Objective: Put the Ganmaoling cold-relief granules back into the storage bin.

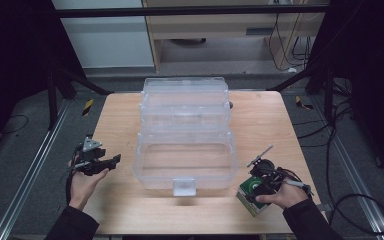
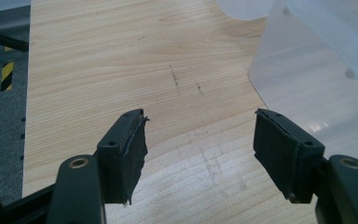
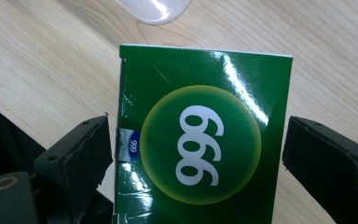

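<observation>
Straddling a green box (image 3: 200, 140), the right gripper (image 3: 196, 154) has its jaws spread to either side of it. In the right gripper view the left jaw sits just beside the box's edge and the right jaw stands a little off the other edge, so the box is bracketed, not squeezed. The box face shows a yellow-green circle with white digits and a small blue label at its edge. In the high view the box (image 1: 250, 192) rests on the desk (image 1: 265, 125) near the front right corner, with the right gripper (image 1: 266, 186) and the person's hand over it.

A clear bin (image 1: 185, 160) stands open in the middle of the desk, its stepped trays and lid rising toward the far edge, its latch tab pointing at the near edge. The box lies just right of the bin's front corner, apart from it.

The left gripper (image 1: 100, 162) is held over the desk's left side, jaws wide apart and empty. In the left gripper view it (image 2: 200, 144) looks down on bare wood, with the bin's wall (image 2: 307, 70) to its right.
</observation>
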A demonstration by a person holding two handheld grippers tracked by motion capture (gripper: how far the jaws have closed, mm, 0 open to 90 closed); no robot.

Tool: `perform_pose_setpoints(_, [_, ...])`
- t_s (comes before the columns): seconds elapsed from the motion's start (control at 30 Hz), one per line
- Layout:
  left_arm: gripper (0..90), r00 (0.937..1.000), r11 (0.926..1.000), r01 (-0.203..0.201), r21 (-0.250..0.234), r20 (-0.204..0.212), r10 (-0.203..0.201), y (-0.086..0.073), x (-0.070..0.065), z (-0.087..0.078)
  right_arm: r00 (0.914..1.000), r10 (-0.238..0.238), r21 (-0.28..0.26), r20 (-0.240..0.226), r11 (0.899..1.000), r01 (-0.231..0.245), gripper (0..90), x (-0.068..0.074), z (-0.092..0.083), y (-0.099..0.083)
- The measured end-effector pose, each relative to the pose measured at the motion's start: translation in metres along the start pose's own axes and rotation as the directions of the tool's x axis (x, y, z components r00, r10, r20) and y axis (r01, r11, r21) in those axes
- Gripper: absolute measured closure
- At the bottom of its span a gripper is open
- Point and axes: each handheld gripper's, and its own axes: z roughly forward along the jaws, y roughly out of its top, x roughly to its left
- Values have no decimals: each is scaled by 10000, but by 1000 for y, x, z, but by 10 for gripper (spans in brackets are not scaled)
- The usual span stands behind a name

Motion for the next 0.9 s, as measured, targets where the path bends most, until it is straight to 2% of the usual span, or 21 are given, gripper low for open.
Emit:
perform_pose_setpoints(0.37, [334, 10000, 10000, -5, 80, 24, 4, 0, -1, 1, 9997, 95, 366, -230, 9993, -86, 128, -3, 9, 0])
perform_pose_setpoints(0.8, [333, 10000, 10000, -41, 69, 11, 41, 0, -1, 1, 9995, 295, 657, -119, 9974, -286, 166, -2, 9, 4])
perform_pose_setpoints(0.9, [332, 10000, 10000, -35, 84, 11, 35, 0, -1, 1, 9999, 132, 700, -101, 9975, -125, 169, -2, 8, 4])
